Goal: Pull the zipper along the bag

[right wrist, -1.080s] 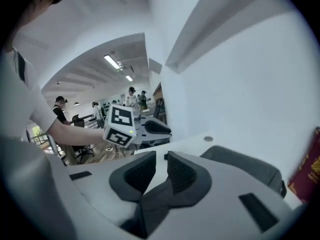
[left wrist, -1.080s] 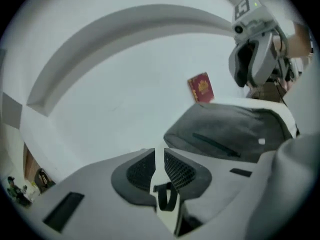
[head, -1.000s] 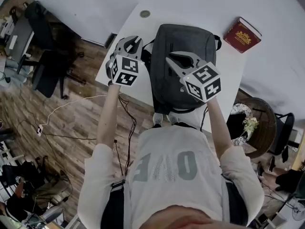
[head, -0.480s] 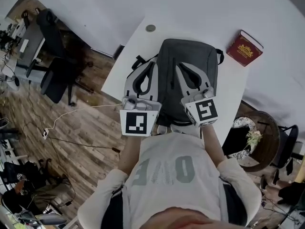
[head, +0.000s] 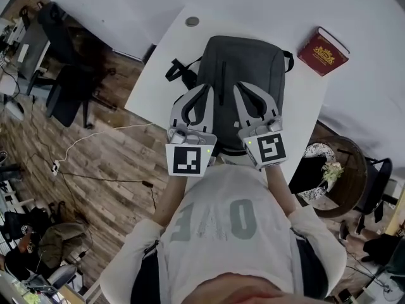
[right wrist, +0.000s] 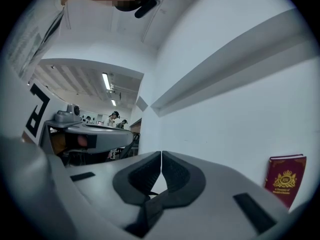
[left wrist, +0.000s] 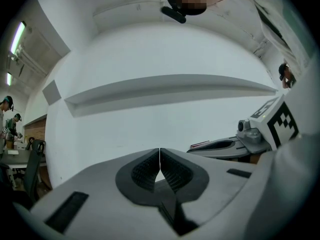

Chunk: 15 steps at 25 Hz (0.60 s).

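Both empty | left gripper (left wrist: 159,156) jaws together | right gripper (right wrist: 161,160) jaws just closed | bag (head: 243,59) near end hidden behind grippers

White table (head: 152,81), wooden plank floor (head: 107,163), black office chairs (head: 68,94), pale walls (left wrist: 150,49)

A dark grey bag (head: 247,62) is seen lying flat on the white bench (head: 155,75), its front panel turned upward and its length running away from the person. 1 straight dark zipper (head: 222,81) line is seen on the left half of that panel, running lengthwise; whether it is open cannot be told. Black straps (head: 179,70) are spread on the bench at the bag's left edge, and 1 small loop (head: 289,60) is seen at its far right corner.
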Available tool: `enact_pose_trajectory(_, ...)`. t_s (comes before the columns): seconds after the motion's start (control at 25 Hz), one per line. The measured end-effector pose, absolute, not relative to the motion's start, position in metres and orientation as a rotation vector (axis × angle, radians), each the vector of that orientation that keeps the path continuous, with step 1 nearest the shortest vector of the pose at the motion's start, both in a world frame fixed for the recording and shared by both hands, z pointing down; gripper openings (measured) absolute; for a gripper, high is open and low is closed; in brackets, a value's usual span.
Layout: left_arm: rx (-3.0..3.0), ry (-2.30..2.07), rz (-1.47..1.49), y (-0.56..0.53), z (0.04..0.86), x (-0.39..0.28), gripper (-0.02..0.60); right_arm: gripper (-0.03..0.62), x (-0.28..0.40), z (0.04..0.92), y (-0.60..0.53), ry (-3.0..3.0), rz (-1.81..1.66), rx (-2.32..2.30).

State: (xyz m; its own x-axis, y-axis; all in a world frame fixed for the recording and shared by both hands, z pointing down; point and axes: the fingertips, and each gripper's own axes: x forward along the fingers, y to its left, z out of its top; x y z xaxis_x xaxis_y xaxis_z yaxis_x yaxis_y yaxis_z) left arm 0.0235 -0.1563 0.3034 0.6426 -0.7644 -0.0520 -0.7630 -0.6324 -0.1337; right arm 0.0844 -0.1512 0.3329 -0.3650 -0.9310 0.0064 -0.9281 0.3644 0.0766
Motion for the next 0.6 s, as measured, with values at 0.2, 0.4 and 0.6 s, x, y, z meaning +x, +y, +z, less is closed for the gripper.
enact_pose_trajectory(0.2, -2.706, 1.285, -0.022, -0.159, 0.306, 0.019, 0.029, 0.031, 0.087, 0.335, -0.147, -2.531, -0.08, 1.762)
enact_pose_trajectory(0.4, -2.705, 1.299, -0.021, -0.16, 0.308, 0.014, 0.029, 0.031, 0.086, 0.336, -0.147, -2.522, -0.097, 1.745)
enact_pose_trajectory(0.6, -2.706, 1.318, -0.023, -0.161, 0.311, 0.008, 0.029, 0.031, 0.08, 0.337, -0.147, -2.519, -0.085, 1.73)
